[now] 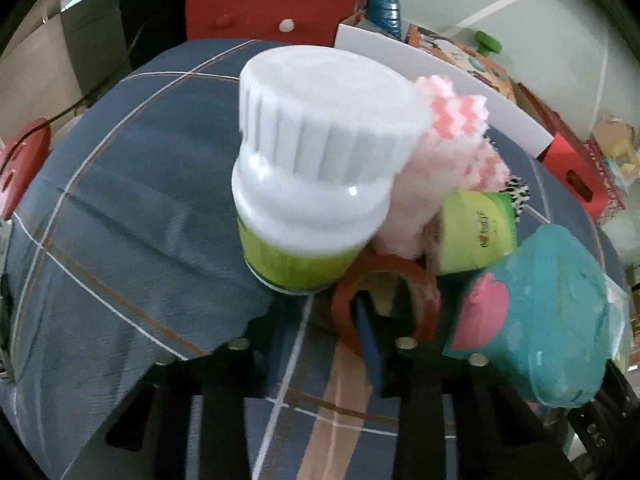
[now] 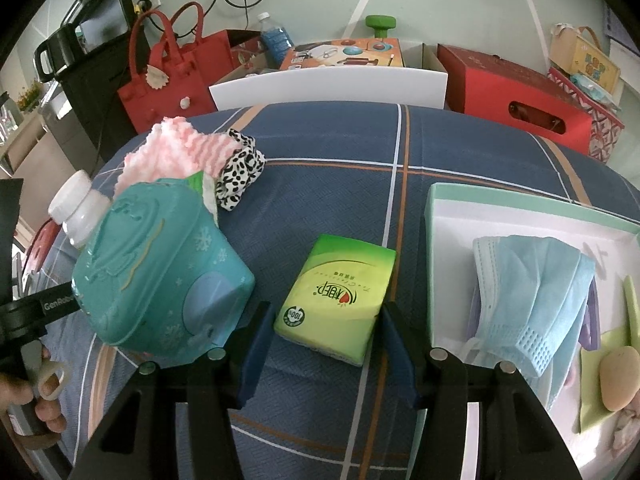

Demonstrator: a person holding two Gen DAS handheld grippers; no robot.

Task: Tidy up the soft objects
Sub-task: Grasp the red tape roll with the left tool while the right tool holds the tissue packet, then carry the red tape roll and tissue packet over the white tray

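In the right wrist view my right gripper (image 2: 326,346) is open, its blue pads on either side of a green tissue pack (image 2: 336,300) lying on the blue plaid cloth (image 2: 340,152). A white-and-mint box (image 2: 440,208) at right holds a blue face mask (image 2: 532,292). In the left wrist view my left gripper (image 1: 320,344) sits low behind a white-capped bottle (image 1: 316,160); only one blue pad (image 1: 370,344) shows, near a red tape roll (image 1: 384,300). A pink fluffy cloth (image 1: 448,160), another green tissue pack (image 1: 476,236) and a teal container (image 1: 560,312) lie beside it.
A black-and-white spotted cloth (image 2: 240,172) lies by the pink cloth (image 2: 176,152). The teal container (image 2: 160,276) and bottle (image 2: 80,208) stand at left. Behind the table are a red bag (image 2: 168,80), a white board (image 2: 328,84) and red boxes (image 2: 516,96).
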